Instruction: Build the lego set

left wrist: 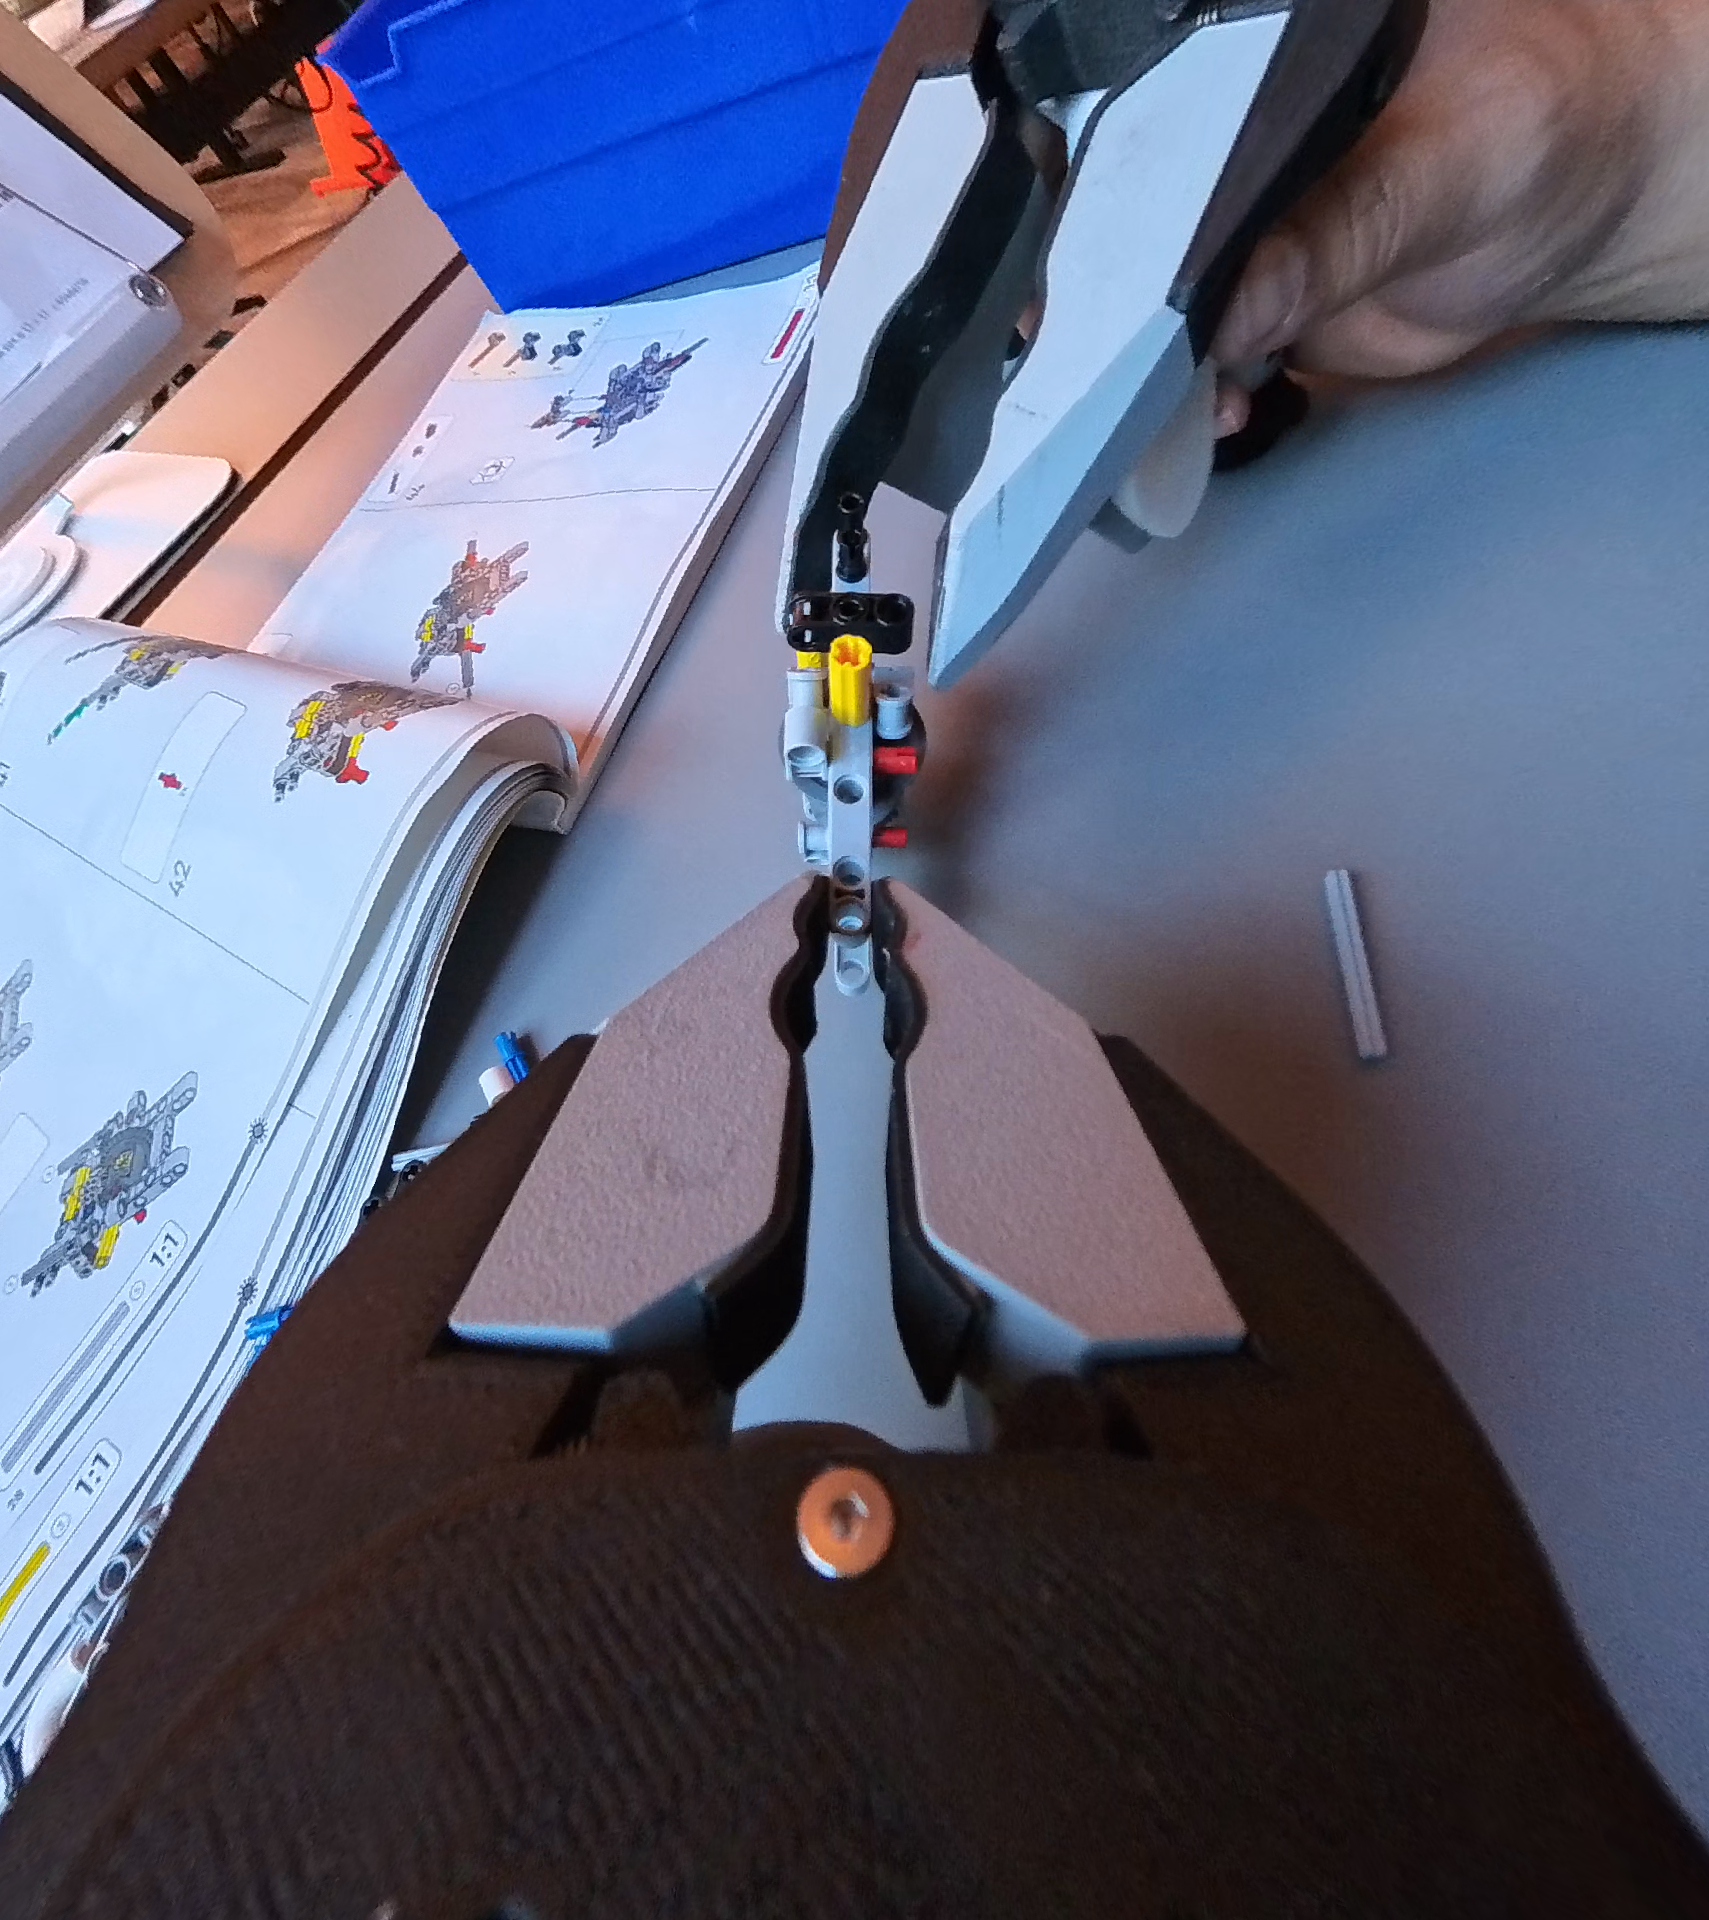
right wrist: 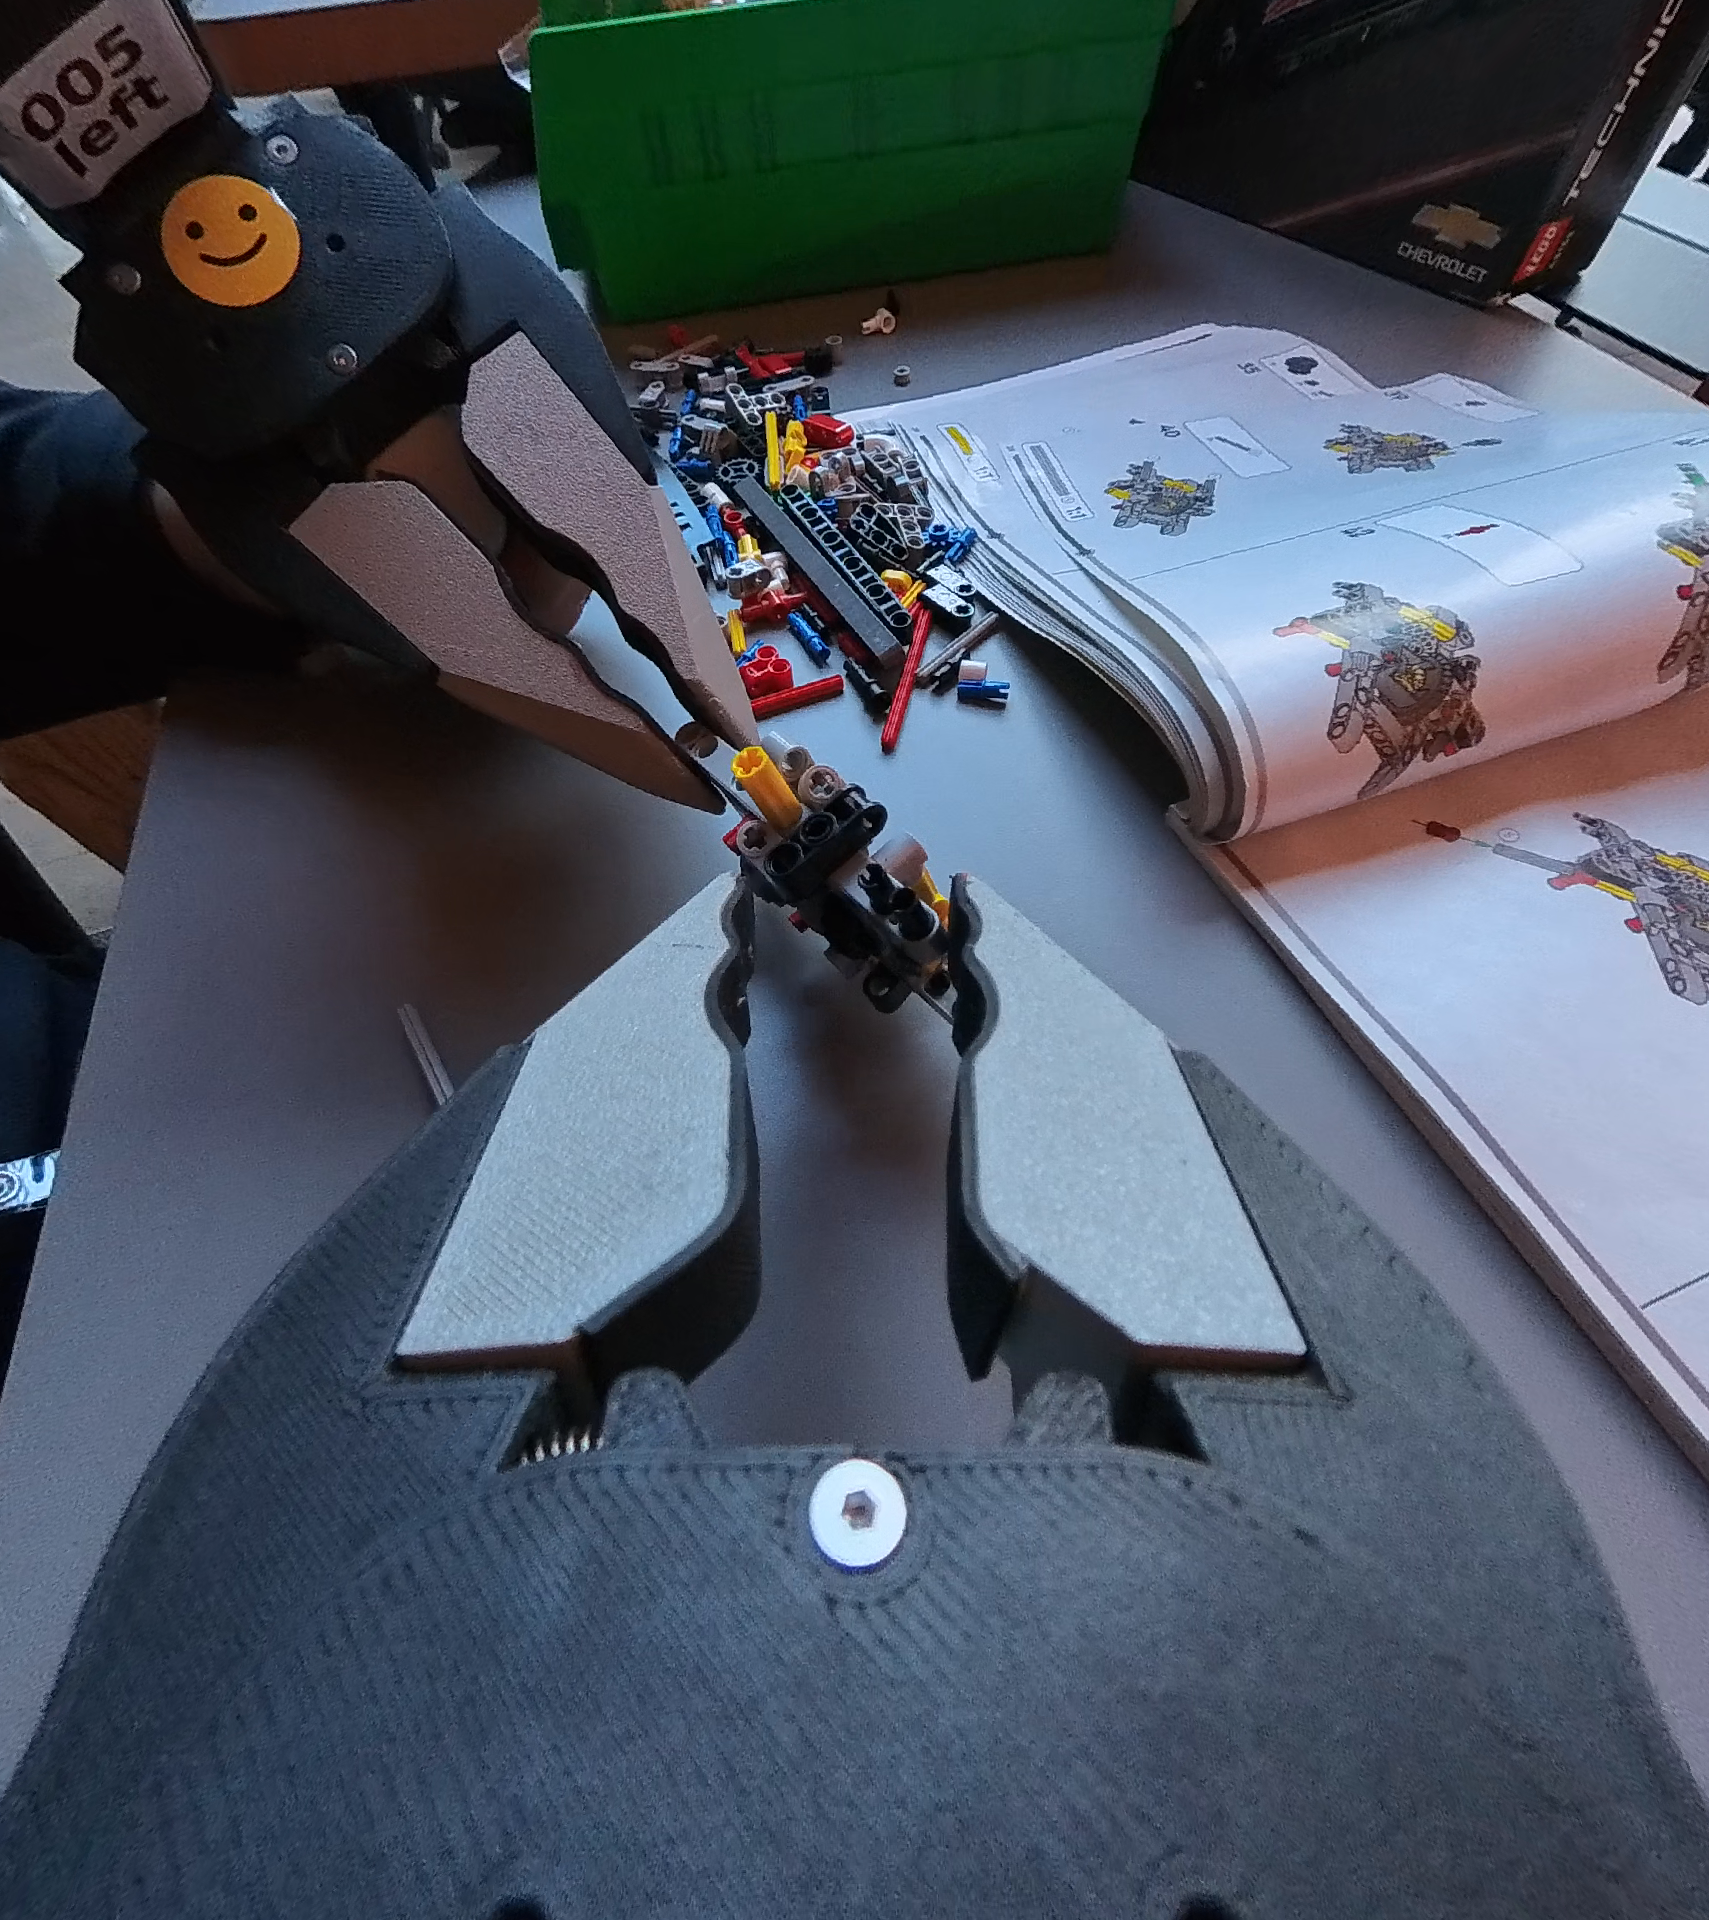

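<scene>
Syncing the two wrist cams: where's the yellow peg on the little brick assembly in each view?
Left wrist view: yellow peg sits centre, slightly above the middle, atop the assembly, just past the left gripper.
Right wrist view: yellow peg sits left of centre, above the middle, beside the left gripper's tips.
Shared landmark: the open manual.

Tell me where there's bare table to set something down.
Free: the grey table right of the brick assembly, apart from one loose grey axle. Crowded: the loose parts pile before the green bin, and the open instruction booklet.
</scene>
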A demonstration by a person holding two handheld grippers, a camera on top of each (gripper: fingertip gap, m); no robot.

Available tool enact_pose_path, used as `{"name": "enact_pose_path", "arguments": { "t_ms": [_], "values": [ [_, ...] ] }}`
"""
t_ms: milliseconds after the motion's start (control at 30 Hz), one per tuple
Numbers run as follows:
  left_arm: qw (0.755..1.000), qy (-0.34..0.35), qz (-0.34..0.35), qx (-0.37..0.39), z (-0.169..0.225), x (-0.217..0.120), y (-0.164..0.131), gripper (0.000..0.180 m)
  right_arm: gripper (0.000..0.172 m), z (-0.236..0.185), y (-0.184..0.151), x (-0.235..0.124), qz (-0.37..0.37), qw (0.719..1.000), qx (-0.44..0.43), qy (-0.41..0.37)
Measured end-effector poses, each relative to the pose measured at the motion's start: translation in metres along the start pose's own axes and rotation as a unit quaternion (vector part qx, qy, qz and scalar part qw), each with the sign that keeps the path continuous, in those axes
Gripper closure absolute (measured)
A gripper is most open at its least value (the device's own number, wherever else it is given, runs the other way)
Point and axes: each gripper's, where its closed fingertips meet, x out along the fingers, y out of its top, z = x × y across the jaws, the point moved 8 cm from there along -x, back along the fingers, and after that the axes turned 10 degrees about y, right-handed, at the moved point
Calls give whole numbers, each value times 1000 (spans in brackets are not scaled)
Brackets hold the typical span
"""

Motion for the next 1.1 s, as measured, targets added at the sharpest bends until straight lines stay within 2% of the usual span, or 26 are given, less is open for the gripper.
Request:
{"name": "enact_pose_path", "arguments": {
  "t_ms": [300,400,667,1100],
  "values": [
    [1000,-1,1,7,2,0,0,175,134,-1,0,1,-2,1000,-9,-4],
    [1000,-1,0,10,2,0,0,175,131,-3,1,4,-10,999,-28,-20],
    [1000,-3,-4,17,4,1,0,175,135,-9,2,9,-44,993,-91,-56],
    [1000,0,-5,22,4,1,0,175,138,-9,3,6,-14,998,-57,-13]
  ]
}}
